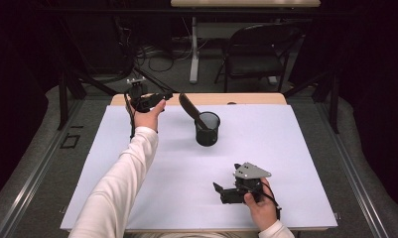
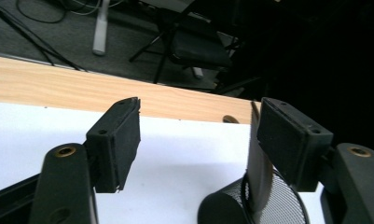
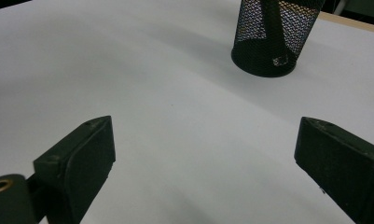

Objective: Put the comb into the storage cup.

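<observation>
The left hand-held gripper (image 1: 154,99) is held up at the far left of the counter (image 1: 286,148), its jaws spread wide with nothing between them. In the left gripper view its pads (image 2: 119,140) frame the white sheet and the wooden far edge of the counter. Just ahead of it and to its right stands a black mesh cup (image 1: 207,128), upright on the white sheet. A dark flat tool (image 1: 189,106) leans in the cup, its lower end inside and its upper end tilted out toward the left hand-held gripper; the tip lies close to the jaws but apart from them.

The right hand-held gripper (image 1: 221,191) rests low at the near side of the counter, its grey plate on top, jaws wide and holding nothing. Bare white sheet lies between its pads (image 3: 82,158). The cup stands well ahead of it, slightly to its right in the right gripper view.

Beyond the counter, past the left hand-held gripper, a folding chair (image 1: 258,49) stands on the floor next to a table leg (image 1: 194,49) and loose cables (image 1: 157,57).
</observation>
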{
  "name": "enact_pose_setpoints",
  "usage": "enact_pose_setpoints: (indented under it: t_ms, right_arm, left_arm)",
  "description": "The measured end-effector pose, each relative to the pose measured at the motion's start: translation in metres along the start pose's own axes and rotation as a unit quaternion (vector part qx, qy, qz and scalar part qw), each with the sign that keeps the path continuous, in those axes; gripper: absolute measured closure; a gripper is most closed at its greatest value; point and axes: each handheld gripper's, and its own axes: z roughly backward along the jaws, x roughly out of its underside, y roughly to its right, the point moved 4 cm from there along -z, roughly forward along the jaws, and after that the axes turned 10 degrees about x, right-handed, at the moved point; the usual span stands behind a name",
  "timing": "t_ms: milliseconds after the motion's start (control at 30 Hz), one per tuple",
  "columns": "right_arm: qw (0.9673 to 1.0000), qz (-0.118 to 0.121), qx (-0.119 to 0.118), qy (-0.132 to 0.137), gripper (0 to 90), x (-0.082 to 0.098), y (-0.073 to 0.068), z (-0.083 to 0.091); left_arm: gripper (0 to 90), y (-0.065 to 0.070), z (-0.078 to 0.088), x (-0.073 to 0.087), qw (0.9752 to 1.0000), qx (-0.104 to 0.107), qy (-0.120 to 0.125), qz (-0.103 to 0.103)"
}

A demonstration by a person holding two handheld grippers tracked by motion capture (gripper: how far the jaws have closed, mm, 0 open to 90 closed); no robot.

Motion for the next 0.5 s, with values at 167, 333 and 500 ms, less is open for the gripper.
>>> enact_pose_setpoints:
  t_ms: [167,333,500]
  right_arm:
    - [1.0,0.0,0.0,0.0,4.8,0.0,0.0,0.0]
    - [1.0,0.0,0.0,0.0,4.9,0.0,0.0,0.0]
    - [1.0,0.0,0.001,0.0,4.9,0.0,0.0,0.0]
  left_arm:
    - [26.3,0.0,0.003,0.001,1.0,0.001,-0.001,-0.005]
    - [24.0,0.0,0.007,0.002,0.9999,-0.001,-0.004,-0.01]
    - [20.1,0.001,0.012,0.001,0.9999,0.009,-0.003,-0.01]
